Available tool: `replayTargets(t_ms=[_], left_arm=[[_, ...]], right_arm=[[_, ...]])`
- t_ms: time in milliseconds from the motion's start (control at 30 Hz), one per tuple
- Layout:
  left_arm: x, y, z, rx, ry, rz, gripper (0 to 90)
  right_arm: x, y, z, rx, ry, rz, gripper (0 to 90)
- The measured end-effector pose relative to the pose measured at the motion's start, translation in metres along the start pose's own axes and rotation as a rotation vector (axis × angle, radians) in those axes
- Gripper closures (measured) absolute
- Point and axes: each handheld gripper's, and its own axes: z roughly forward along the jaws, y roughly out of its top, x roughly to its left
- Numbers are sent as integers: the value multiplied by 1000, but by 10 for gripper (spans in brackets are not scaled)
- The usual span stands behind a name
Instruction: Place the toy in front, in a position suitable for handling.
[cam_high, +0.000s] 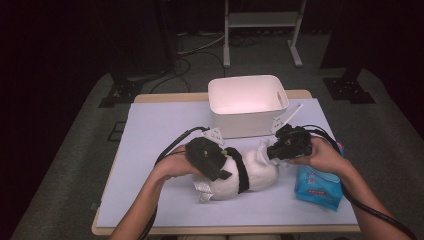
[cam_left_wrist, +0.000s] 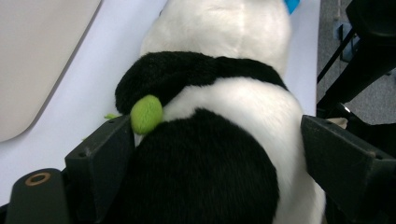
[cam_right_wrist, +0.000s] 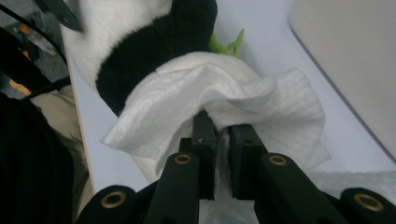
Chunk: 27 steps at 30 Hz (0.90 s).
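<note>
So my left claw (cam_high: 220, 167) grips the black-and-white plush panda (cam_high: 240, 172) on the pale lilac table mat (cam_high: 160, 125), right claw (cam_right_wrist: 222, 128) pinching a white wet wipe (cam_right_wrist: 187, 93) just beside it; white plastic bin (cam_high: 247, 102) behind, grey carpet (cam_high: 70, 150) around.

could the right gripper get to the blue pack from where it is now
Probably yes, but not freely: the blue pack lies on the table just under the right hand, nothing between. But the right gripper has its jaws shut on a white wipe against the panda, so it must let go first.

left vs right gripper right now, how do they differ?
The left gripper stands wide, straddling the panda plush; the right gripper is nearly shut, pinching a white wipe. The left sits at the plush's black-patched end, the right at its white end. Both are hand-held.
</note>
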Motion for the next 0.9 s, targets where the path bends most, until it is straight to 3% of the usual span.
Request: replayTargets(t_ms=[167,300,400,500,567,700,833,900], left_arm=[[-3,1,-4,6,-4,22,118],[-2,1,-8,-6,-1,10,102],[-5,0,-6,19,12,37,143],[-4,0,-2,24,-13,19,157],[-3,2,3,41,-22,7,158],[-2,3,5,36,-38,11,155],[-1,3,2,38,-29,12,150],[-1,1,-2,15,-23,13,148]], right_arm=[[-4,-7,2,-11,21,12,819],[-1,-8,3,-11,21,10,820],[2,-8,4,-12,21,0,820],[5,-8,2,-6,25,-8,820],[8,-5,0,0,6,-31,819],[9,7,-1,-1,17,-52,818],[12,24,7,28,19,-83,817],[10,26,11,47,17,-78,819]])
